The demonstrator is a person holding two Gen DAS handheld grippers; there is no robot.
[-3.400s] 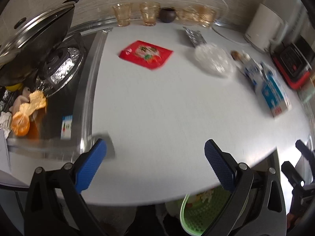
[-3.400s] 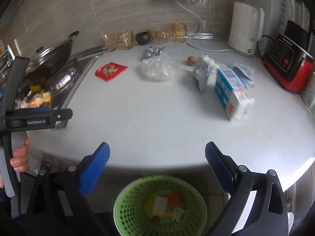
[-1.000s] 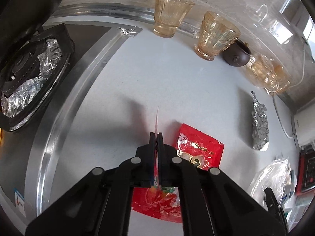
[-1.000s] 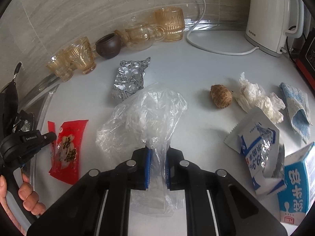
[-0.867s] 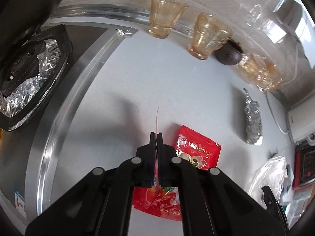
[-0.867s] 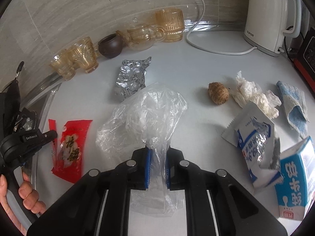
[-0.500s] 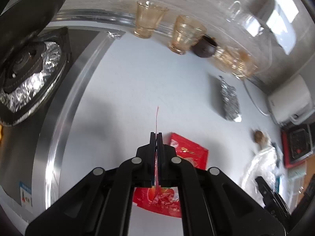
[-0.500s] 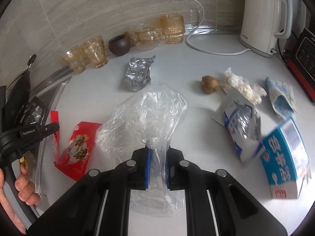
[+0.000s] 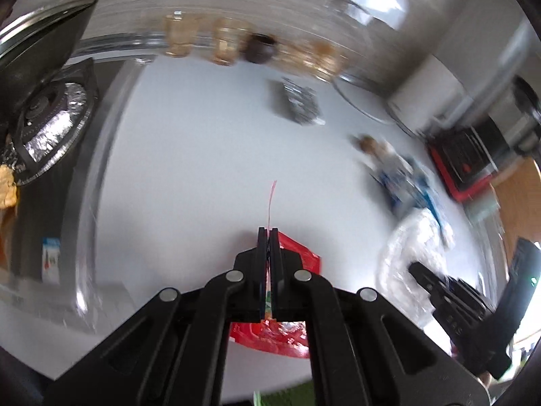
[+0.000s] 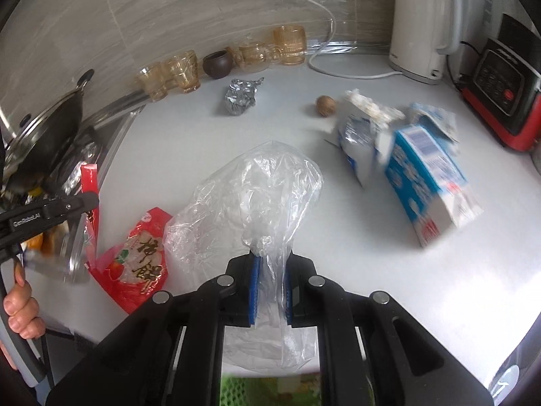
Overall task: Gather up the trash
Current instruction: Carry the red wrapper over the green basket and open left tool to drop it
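White counter (image 10: 338, 223), trash scattered; green bin (image 10: 233, 396) at bottom edge.
Left gripper (image 9: 268, 233) clamps red wrapper (image 9: 274, 335) by thin edge, right gripper (image 10: 269, 270) clamps plastic bag (image 10: 250, 189), mid-frame; either could slip before bin.

Left wrist view smeared by motion: glass cups (image 9: 221, 45) along the wall at 12 o'clock read only as amber blurs, foil wad (image 9: 299, 103) soft-edged. Heap at 3 o'clock, probably the milk cartons (image 9: 410, 186), shapeless blue-white. Red snack packet (image 9: 270, 335) mostly covered by the left gripper (image 9: 268, 237) body. Green basket (image 10: 267, 394) cut off at 6 o'clock in the right wrist view, contents unreadable. Blue carton (image 10: 429, 182) print blurred. Wok (image 10: 44, 132) cropped at 9 o'clock.
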